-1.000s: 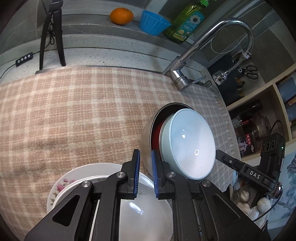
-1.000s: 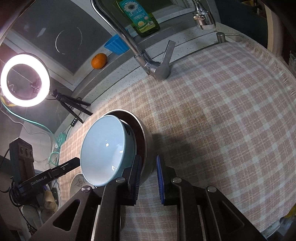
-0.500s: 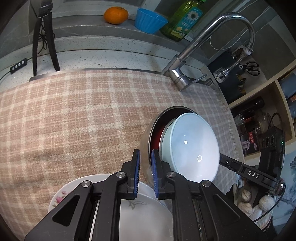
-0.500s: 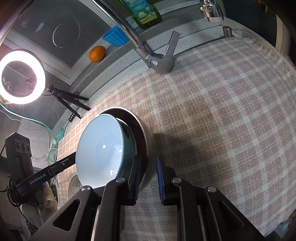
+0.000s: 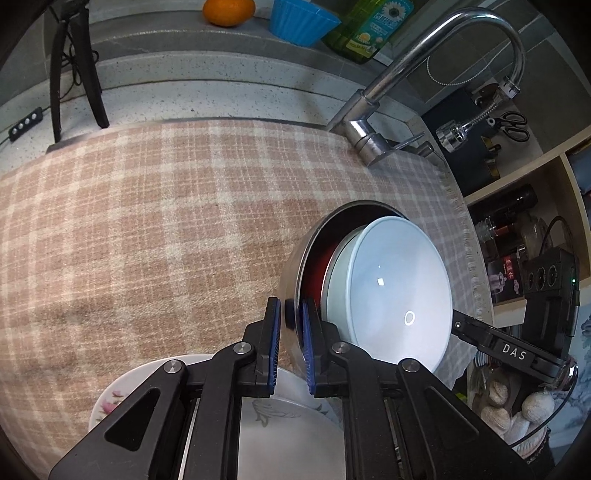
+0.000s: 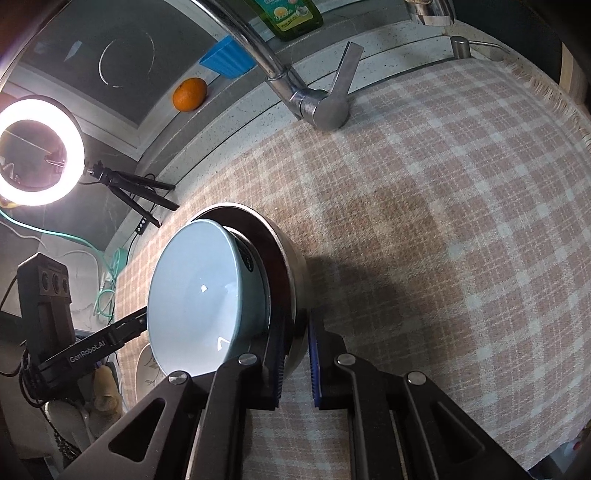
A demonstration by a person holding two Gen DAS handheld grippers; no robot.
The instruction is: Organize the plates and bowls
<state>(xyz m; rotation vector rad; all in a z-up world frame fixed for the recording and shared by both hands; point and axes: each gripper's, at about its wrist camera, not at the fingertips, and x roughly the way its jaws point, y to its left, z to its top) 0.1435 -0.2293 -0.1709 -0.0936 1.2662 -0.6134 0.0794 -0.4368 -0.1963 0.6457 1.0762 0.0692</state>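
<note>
A steel bowl (image 5: 295, 266) with a red inside holds a light blue bowl (image 5: 391, 295) nested in it, over the checked cloth (image 5: 147, 221). My left gripper (image 5: 290, 325) is shut on the steel bowl's near rim. On the opposite side my right gripper (image 6: 297, 332) has the steel bowl's (image 6: 291, 258) wall between its blue pads, its jaws closing on it. The light blue bowl (image 6: 199, 295) fills the left of that view. White flowered plates (image 5: 110, 398) lie stacked under my left gripper. I cannot tell whether the steel bowl rests on the cloth.
A steel faucet (image 5: 369, 140) rises at the cloth's far edge. An orange (image 5: 229, 11), a blue cup (image 5: 299, 20) and a green soap bottle (image 5: 369, 29) stand on the ledge behind. A ring light (image 6: 37, 151) on a tripod is at the left; shelves (image 5: 517, 240) with jars at the right.
Both grippers and the nested bowls have shifted slightly nearer the plates and lower. The right gripper's pads have drawn closer together on the steel bowl's rim.
</note>
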